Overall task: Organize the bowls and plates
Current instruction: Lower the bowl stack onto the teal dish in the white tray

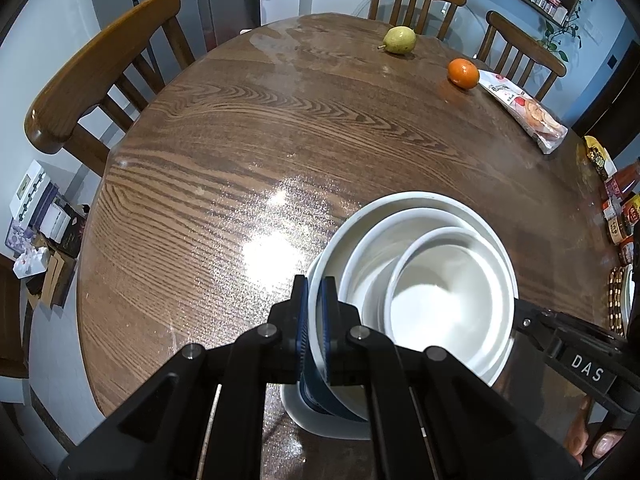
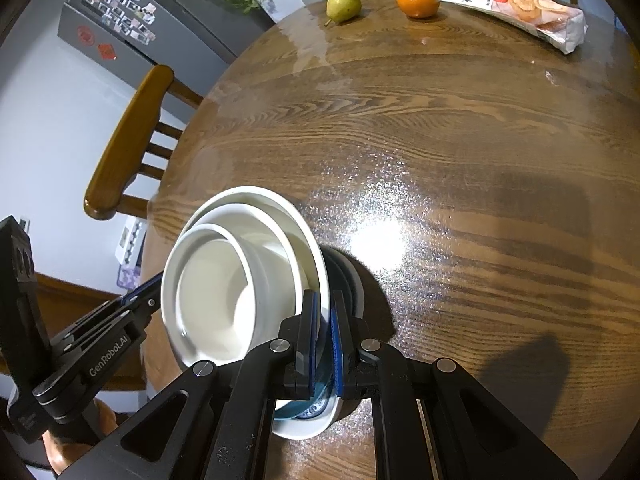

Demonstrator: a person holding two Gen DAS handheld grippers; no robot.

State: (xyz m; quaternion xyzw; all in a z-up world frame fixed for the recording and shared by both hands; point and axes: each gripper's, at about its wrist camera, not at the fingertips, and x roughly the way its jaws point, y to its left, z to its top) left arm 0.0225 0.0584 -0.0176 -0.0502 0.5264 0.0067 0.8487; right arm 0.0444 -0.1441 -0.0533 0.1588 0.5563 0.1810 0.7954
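Three white bowls are nested: a large outer bowl (image 1: 420, 204) (image 2: 280, 204), a middle bowl (image 1: 368, 256) (image 2: 276, 240) and a small inner bowl (image 1: 436, 304) (image 2: 212, 292). Under them lie a blue-patterned dish (image 2: 316, 400) and a white plate (image 1: 320, 420) (image 2: 312, 428) on the wooden table (image 1: 240, 160) (image 2: 480, 160). My left gripper (image 1: 314, 312) is shut on the large bowl's left rim. My right gripper (image 2: 324, 328) is shut on its right rim. Each gripper shows in the other's view, the right one (image 1: 520, 312) and the left one (image 2: 156, 284).
A green pear (image 1: 399, 39) (image 2: 343, 5), an orange (image 1: 463, 73) (image 2: 417, 1) and a snack bag (image 1: 524, 110) (image 2: 520, 12) lie at the table's far side. Jars and bottles (image 1: 622, 216) stand at its right edge. Wooden chairs (image 1: 100, 72) (image 2: 128, 140) ring the table.
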